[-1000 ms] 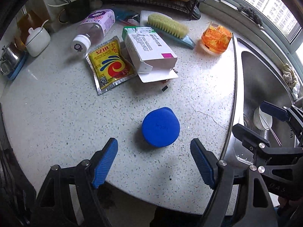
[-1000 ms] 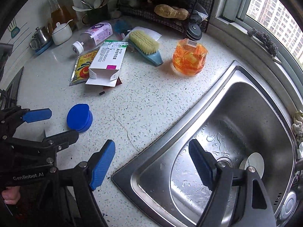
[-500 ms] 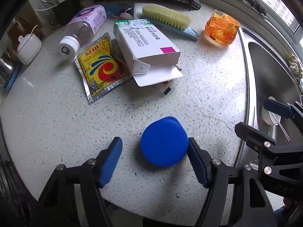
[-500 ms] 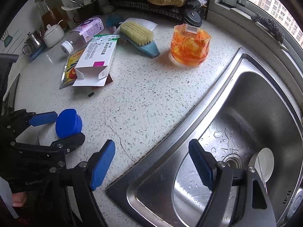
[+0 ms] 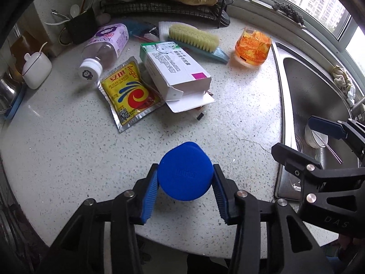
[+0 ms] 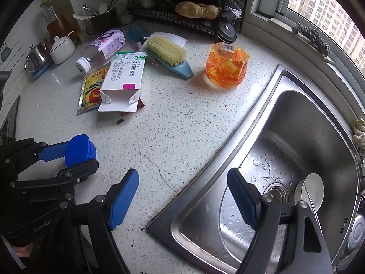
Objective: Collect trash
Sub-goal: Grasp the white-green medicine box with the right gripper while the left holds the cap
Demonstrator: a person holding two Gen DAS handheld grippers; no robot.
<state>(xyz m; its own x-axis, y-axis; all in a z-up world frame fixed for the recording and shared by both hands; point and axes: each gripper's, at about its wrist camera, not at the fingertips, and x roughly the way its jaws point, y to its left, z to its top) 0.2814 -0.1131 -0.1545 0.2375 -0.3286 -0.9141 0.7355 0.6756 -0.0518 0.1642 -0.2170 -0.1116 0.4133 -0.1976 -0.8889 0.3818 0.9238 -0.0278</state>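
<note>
Our left tongs have just been closing and now pinch the blue cap between both pads, ready to lift off the surface. Right tongs gape empty beside it, above the sink edge.

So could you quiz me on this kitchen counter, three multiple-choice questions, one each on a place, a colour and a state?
1. Where is the brush?
A. In the sink
B. On the counter behind the box
C. On the rack

2. What colour is the cap between the left fingers?
A. Blue
B. Red
C. White

3. How is the box?
A. Sealed, upright
B. Crushed flat
C. Lying with its end flap open

Answers: 1 B, it lies on the counter just past the box. 2 A, it is blue all over. 3 C, the flap hangs open toward the camera.
</note>
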